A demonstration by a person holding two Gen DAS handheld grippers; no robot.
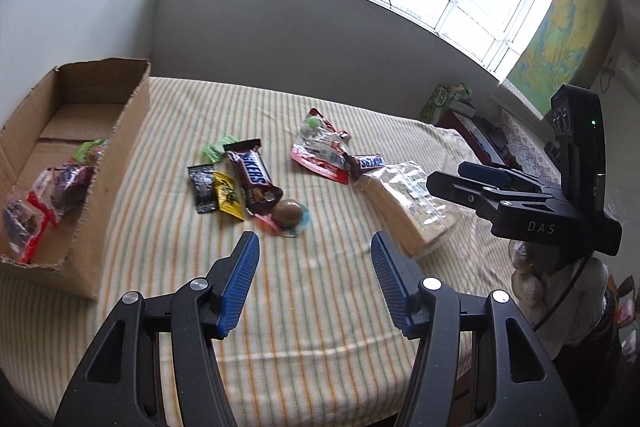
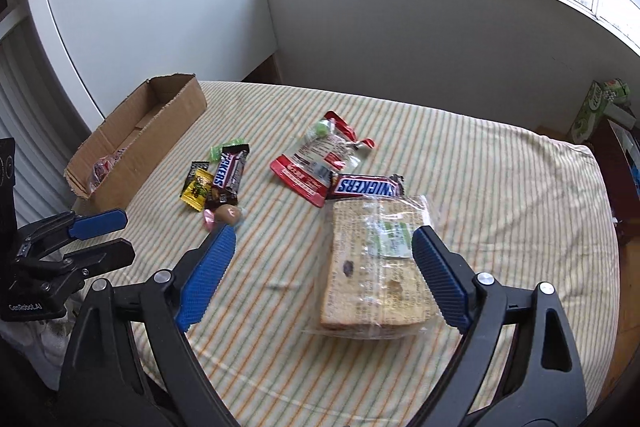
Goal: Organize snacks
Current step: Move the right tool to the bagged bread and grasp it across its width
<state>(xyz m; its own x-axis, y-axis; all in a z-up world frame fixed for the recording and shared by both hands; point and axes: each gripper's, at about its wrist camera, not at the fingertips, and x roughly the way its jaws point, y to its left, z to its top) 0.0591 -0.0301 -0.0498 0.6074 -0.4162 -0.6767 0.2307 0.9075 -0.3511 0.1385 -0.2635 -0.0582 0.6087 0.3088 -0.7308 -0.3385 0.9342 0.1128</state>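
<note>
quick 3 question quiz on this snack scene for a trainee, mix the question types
1. True or false: the cardboard box already holds some snack packets.
2. Multiple choice: what lies between the open right tongs? A) a Snickers bar B) the wrapped bread C) the yellow packet
3. Fill in: the left tongs are ____ and hold nothing.

Key
1. True: red and clear packets lie inside the box.
2. B: the bread sits on the striped cloth between the fingers, not gripped.
3. Open, above the cloth, short of the round chocolate.
</note>
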